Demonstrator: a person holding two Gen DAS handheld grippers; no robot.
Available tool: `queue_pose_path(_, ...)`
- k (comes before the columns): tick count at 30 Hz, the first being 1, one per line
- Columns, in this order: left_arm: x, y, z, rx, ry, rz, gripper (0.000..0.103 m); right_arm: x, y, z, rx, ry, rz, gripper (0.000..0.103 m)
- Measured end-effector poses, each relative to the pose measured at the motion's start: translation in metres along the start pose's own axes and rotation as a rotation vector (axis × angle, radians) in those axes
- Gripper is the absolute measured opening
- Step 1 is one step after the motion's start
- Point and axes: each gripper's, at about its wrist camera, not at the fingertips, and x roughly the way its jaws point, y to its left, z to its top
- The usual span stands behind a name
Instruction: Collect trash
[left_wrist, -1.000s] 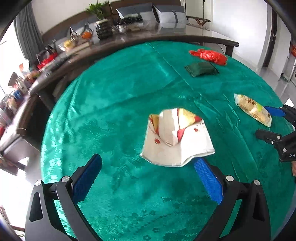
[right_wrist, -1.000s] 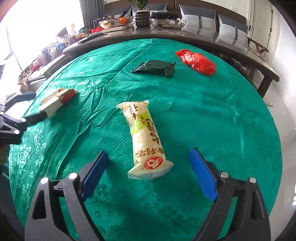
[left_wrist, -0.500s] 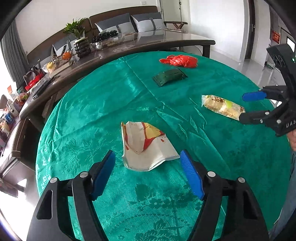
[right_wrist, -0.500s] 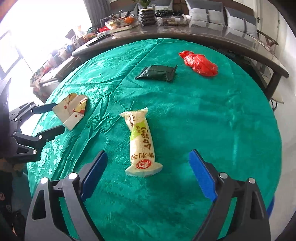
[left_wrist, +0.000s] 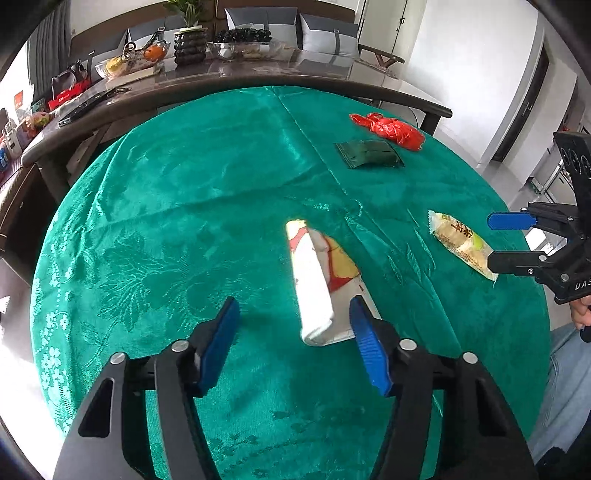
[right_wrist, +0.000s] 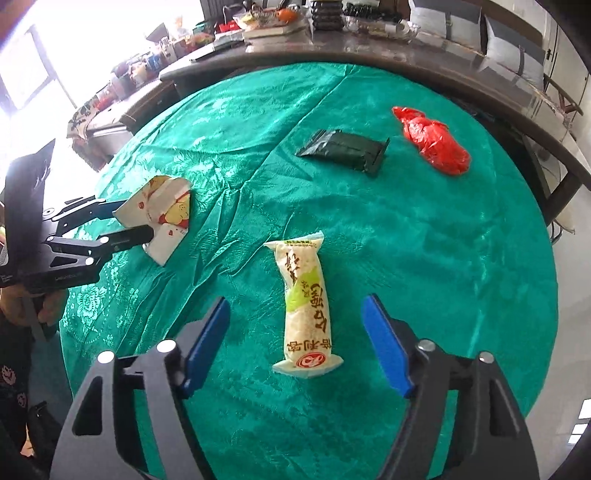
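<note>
Black left gripper, blue pads, silver screws

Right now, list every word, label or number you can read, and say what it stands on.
"DAS", cut off at the picture's edge: on the black body of the right gripper.
Long snack packet: Chinese characters and a round red logo; I cannot read them reliably.
Folded paper wrapper: small red print, too blurred.
Red box: white lettering, too small.

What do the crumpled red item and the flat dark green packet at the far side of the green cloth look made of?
Crumpled red item: thin plastic film, likely a bag; glossy, with tight wrinkles.
Flat dark green packet: probably plastic or foil-laminate pouch; smooth dull sheen, crimped flat end seal. Contents hidden.
</note>
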Motion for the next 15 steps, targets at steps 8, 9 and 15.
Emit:
queue_pose_path(8, 0.004, -0.001, 0.004, -0.035, 0.010, -0.019, 0.009, 0.012, -0.001, 0.006, -0.002, 0.053, 0.002, 0.018)
queue_pose_path(9, 0.003, -0.002, 0.004, -0.032, 0.006, -0.014, 0.008, 0.008, -0.002, 0.005, 0.004, 0.044, 0.005, 0.015)
queue_pose_path(15, -0.015, -0.008, 0.007, -0.055, -0.034, -0.046, 0.006, -0.029, -0.012, -0.010, 0.060, -0.054, 0.064, 0.014)
